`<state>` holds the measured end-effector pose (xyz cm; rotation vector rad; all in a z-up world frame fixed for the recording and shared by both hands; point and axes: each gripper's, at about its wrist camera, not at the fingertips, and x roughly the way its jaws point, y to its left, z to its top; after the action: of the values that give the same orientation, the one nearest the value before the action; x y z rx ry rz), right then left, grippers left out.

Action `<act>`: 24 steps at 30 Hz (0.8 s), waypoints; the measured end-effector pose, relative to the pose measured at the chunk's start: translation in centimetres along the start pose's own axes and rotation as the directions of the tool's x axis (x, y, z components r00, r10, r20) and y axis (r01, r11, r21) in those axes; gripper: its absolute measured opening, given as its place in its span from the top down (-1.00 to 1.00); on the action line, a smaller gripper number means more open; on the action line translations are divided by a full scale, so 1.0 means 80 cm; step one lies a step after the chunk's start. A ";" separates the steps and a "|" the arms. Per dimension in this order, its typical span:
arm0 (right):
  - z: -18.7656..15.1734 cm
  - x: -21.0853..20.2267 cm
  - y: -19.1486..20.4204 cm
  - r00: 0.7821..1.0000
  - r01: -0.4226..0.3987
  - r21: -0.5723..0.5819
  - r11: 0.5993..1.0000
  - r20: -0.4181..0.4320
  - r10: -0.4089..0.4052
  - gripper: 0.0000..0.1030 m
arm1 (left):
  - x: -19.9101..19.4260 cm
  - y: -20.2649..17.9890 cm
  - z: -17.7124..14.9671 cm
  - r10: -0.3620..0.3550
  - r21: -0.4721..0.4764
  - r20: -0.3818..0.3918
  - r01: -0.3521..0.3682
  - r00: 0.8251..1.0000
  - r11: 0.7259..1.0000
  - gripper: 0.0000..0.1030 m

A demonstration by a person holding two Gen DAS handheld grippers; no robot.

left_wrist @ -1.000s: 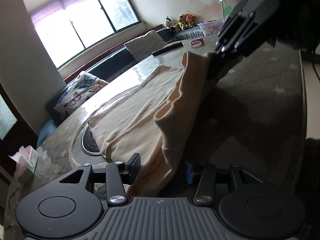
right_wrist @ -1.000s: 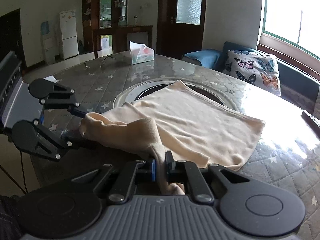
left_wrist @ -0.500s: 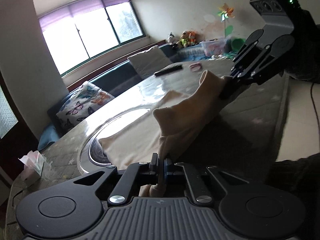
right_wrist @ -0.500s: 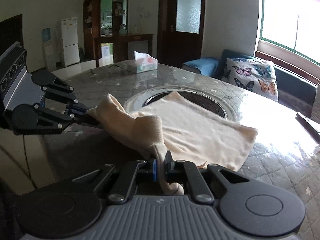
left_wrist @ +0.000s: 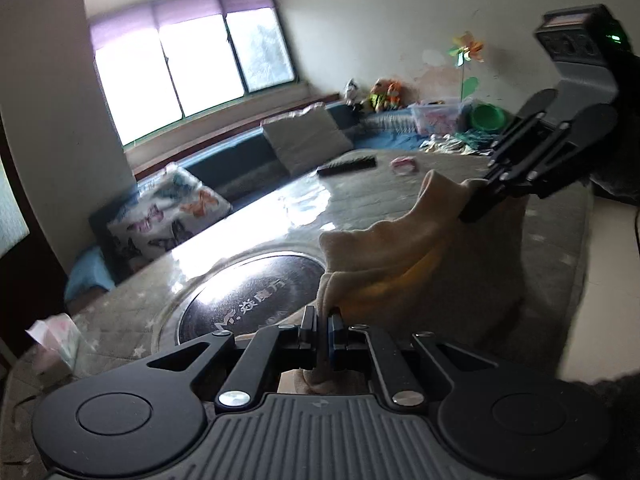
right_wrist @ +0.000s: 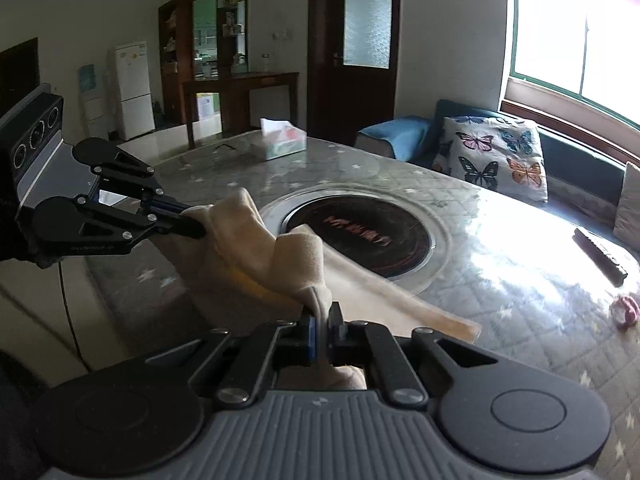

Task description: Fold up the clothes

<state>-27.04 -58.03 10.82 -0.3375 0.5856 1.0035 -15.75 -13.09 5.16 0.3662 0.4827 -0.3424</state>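
Left wrist view shows the left gripper (left_wrist: 323,334) with its jaws pinched tight on a corner of the tan cloth (left_wrist: 384,248). The cloth hangs in the air over the table (left_wrist: 248,236), near the round dark plate (left_wrist: 248,296). At the right, the right gripper (left_wrist: 476,206) bites the other corner. Right wrist view: left gripper (right_wrist: 196,228) at the left, right gripper (right_wrist: 322,328) with jaws squeezed on the cloth (right_wrist: 288,256), whose far edge lies on the table (right_wrist: 500,240).
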 end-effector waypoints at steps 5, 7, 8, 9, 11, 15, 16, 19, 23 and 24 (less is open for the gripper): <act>0.020 0.059 -0.048 0.998 0.035 0.030 0.999 -0.053 -0.034 0.91 | 0.080 0.028 0.011 -0.006 -0.029 -0.069 0.004 0.998 1.000 0.90; 0.021 0.086 -0.064 0.995 0.058 0.041 0.997 -0.079 -0.054 0.91 | 0.109 0.035 0.010 0.002 -0.051 -0.102 -0.007 0.995 0.999 0.89; 0.019 0.098 -0.072 0.994 0.062 0.059 0.996 -0.092 -0.056 0.91 | 0.123 0.037 0.007 0.007 -0.063 -0.119 -0.015 0.993 0.998 0.89; 0.016 0.110 -0.079 0.993 0.071 0.082 0.994 -0.100 -0.063 0.91 | 0.134 0.039 0.003 0.009 -0.071 -0.133 -0.018 0.991 0.997 0.88; 0.009 0.135 -0.089 0.990 0.089 0.113 0.990 -0.116 -0.076 0.90 | 0.152 0.043 -0.005 0.012 -0.091 -0.159 -0.027 0.987 0.995 0.86; -0.012 0.172 -0.107 0.985 0.130 0.195 0.972 -0.139 -0.104 0.79 | 0.169 0.052 -0.014 0.024 -0.136 -0.184 -0.049 0.983 0.990 0.81; -0.016 0.175 -0.112 0.985 0.135 0.217 0.967 -0.136 -0.107 0.75 | 0.169 0.055 -0.015 0.026 -0.146 -0.183 -0.053 0.983 0.988 0.78; -0.019 0.175 -0.123 0.986 0.147 0.278 0.949 -0.119 -0.118 0.64 | 0.171 0.061 -0.012 0.045 -0.162 -0.186 -0.075 0.982 0.984 0.74; -0.011 0.155 -0.129 0.983 0.185 0.327 0.927 -0.081 -0.167 0.65 | 0.169 0.073 -0.006 0.070 -0.191 -0.195 -0.108 0.978 0.976 0.73; -0.008 0.152 -0.130 0.982 0.191 0.327 0.925 -0.070 -0.178 0.64 | 0.168 0.076 -0.003 0.069 -0.205 -0.190 -0.109 0.979 0.973 0.73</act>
<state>-13.35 -55.22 2.98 -0.1088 0.7330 0.7018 -2.24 -10.77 -0.21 0.2091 0.6742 -0.1673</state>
